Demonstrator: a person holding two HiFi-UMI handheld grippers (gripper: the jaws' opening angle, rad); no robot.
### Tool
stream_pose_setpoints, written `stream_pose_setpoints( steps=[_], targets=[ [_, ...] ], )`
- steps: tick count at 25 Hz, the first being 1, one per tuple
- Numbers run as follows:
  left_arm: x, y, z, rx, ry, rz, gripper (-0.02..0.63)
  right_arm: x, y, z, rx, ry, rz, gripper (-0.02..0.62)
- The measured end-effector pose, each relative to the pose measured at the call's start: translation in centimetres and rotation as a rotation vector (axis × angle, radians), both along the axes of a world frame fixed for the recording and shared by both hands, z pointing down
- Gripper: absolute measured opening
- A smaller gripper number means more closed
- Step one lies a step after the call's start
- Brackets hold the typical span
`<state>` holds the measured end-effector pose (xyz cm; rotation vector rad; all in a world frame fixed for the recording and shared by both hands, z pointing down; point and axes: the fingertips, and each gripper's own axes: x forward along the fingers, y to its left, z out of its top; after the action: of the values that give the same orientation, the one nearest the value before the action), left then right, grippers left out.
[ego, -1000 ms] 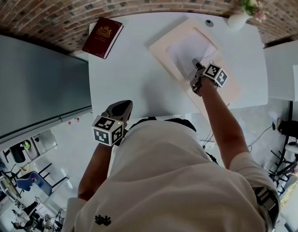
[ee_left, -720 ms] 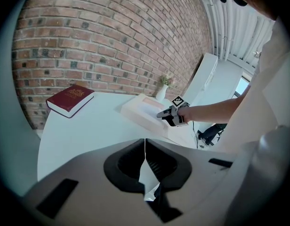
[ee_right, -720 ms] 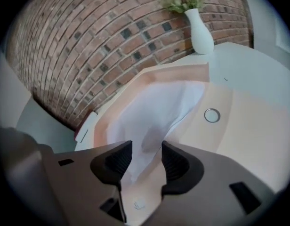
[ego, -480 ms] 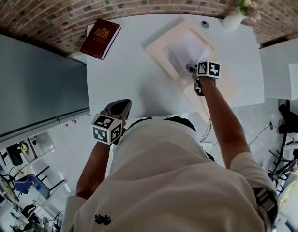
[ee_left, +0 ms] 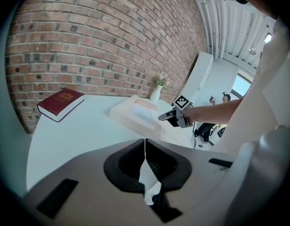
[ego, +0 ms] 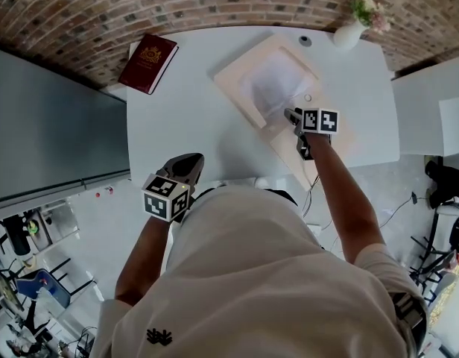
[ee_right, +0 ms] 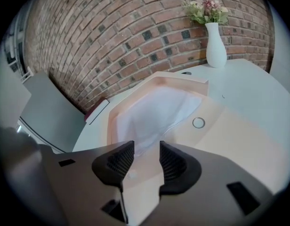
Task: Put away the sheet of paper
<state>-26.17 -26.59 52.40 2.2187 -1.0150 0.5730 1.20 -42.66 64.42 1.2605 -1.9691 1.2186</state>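
The white sheet of paper point(ego: 274, 86) point(ee_right: 157, 109) lies flat inside a shallow pale pink box point(ego: 233, 77) point(ee_right: 135, 95) on the white table. My right gripper point(ego: 291, 114) point(ee_right: 146, 147) hovers just in front of the sheet's near edge, over the box's open lid. Its jaws stand apart and are closing, with nothing between them. The left gripper view shows that right gripper point(ee_left: 166, 117) beside the box. My left gripper point(ego: 186, 162) point(ee_left: 145, 142) is held at the table's near edge, pads together and empty.
A dark red book point(ego: 148, 63) point(ee_left: 60, 102) lies at the table's far left corner. A white vase with flowers point(ego: 349, 30) point(ee_right: 215, 44) stands at the far right. A small ring point(ee_right: 198, 122) sits on the lid. Brick wall behind, grey panel point(ego: 51, 118) to the left.
My right gripper has drawn back off the sheet toward me, and the sheet stays lying in the box. The left gripper has hardly moved.
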Motion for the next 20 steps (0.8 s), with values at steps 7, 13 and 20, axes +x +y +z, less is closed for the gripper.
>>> stream_pose_setpoints(
  steps=[7,13,20],
  targets=[
    [5.2,1.2,-0.6,0.022,0.001,0.027,0.025,1.7,4.6,-2.5,0.052,-0.03,-0.094,0.038],
    [9.7,2.6,-1.5,0.026,-0.003,0.042,0.025,3.0,10.3,-4.2,0.079,-0.007,-0.238,0.029],
    [14.5,4.3,-2.6,0.039,-0.018,0.035,0.025,5.2,14.3,-6.1,0.136,-0.019,-0.338,0.028]
  ],
)
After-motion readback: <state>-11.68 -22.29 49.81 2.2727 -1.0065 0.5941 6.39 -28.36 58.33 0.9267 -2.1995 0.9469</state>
